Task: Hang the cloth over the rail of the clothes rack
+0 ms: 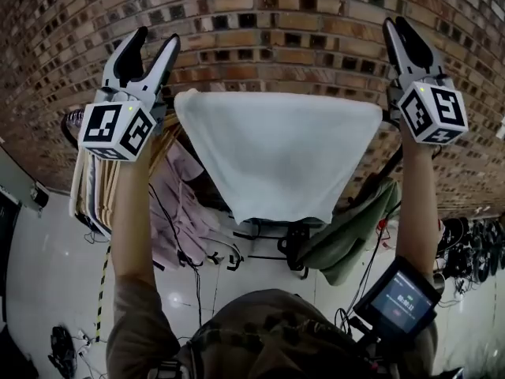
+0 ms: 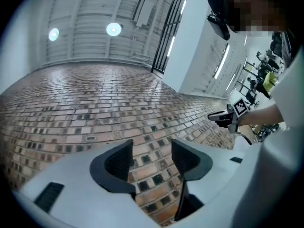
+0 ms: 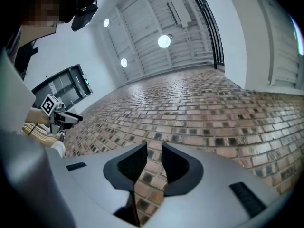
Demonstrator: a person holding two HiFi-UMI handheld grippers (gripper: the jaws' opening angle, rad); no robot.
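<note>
A white cloth (image 1: 276,152) hangs spread and draped over the clothes rack's rail, which lies hidden beneath its top fold. My left gripper (image 1: 158,36) is raised just left of the cloth's upper corner, apart from it, jaws wide open and empty. In the left gripper view, the left gripper (image 2: 152,146) frames only brick wall. My right gripper (image 1: 397,22) is held up beside the cloth's right corner, also clear of it. The right gripper view shows the right gripper (image 3: 154,148) with a narrow gap between its jaws and nothing in it.
A brick wall (image 1: 260,22) stands close behind the rack. Striped beige clothes (image 1: 95,188), a pink garment (image 1: 177,204) and a green garment (image 1: 355,235) hang lower on the rack. A small screen (image 1: 398,298) sits on the right forearm. Cables lie on the pale floor.
</note>
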